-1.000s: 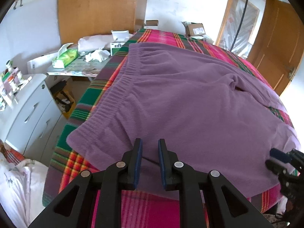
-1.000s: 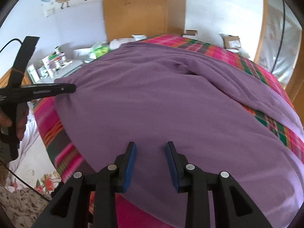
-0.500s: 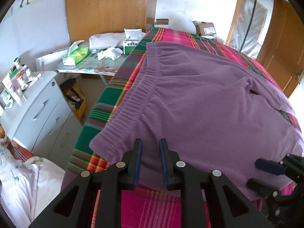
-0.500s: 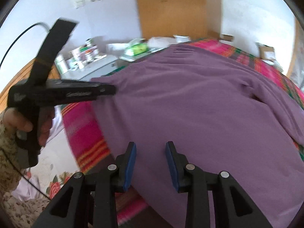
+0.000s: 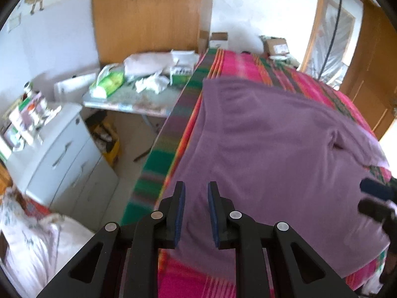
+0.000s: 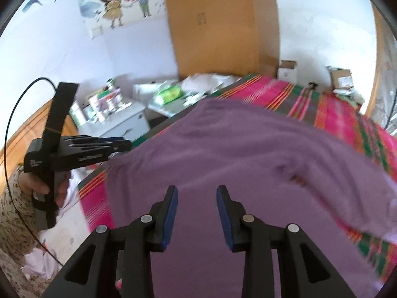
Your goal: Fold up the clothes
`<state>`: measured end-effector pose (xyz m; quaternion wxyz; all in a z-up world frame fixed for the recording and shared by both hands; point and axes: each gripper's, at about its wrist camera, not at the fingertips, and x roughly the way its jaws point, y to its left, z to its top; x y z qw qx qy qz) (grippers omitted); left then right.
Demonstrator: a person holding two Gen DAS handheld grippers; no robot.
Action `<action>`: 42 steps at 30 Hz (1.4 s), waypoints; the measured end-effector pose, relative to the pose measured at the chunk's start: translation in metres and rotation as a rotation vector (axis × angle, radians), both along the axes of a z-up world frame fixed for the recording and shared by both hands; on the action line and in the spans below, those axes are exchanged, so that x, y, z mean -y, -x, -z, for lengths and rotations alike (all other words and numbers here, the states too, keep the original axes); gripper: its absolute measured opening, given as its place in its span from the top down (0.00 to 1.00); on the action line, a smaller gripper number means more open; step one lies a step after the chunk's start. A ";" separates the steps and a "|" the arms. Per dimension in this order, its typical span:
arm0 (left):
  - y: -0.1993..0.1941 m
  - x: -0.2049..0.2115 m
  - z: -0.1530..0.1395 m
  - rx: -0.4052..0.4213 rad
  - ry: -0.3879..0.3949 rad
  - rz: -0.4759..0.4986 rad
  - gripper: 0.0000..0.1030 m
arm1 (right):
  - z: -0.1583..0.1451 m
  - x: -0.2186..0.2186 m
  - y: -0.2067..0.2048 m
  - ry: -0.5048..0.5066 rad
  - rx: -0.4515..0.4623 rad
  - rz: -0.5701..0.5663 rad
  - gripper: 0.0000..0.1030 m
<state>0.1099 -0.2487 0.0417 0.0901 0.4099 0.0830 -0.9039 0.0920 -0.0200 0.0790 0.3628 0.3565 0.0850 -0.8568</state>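
The purple garment lies spread flat across the bed for folding, while the left gripper and right gripper hover over its near edge with jaws spread, pinching nothing.

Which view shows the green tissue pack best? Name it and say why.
The left wrist view. The green tissue pack lies there in full on the side table, large and unblocked beside crumpled white paper. The right wrist view shows the pack too, but smaller, farther off and blurred.
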 end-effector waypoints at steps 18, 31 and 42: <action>0.146 -0.008 -0.024 -0.071 0.019 0.216 0.81 | -0.009 -0.008 0.153 -0.099 0.016 0.098 0.67; 0.220 -0.011 -0.002 0.004 0.124 0.357 0.81 | 0.029 0.007 0.239 -0.170 0.092 0.077 0.65; 0.244 -0.007 0.017 0.056 0.146 0.415 0.81 | 0.052 0.021 0.281 -0.224 0.130 0.031 0.56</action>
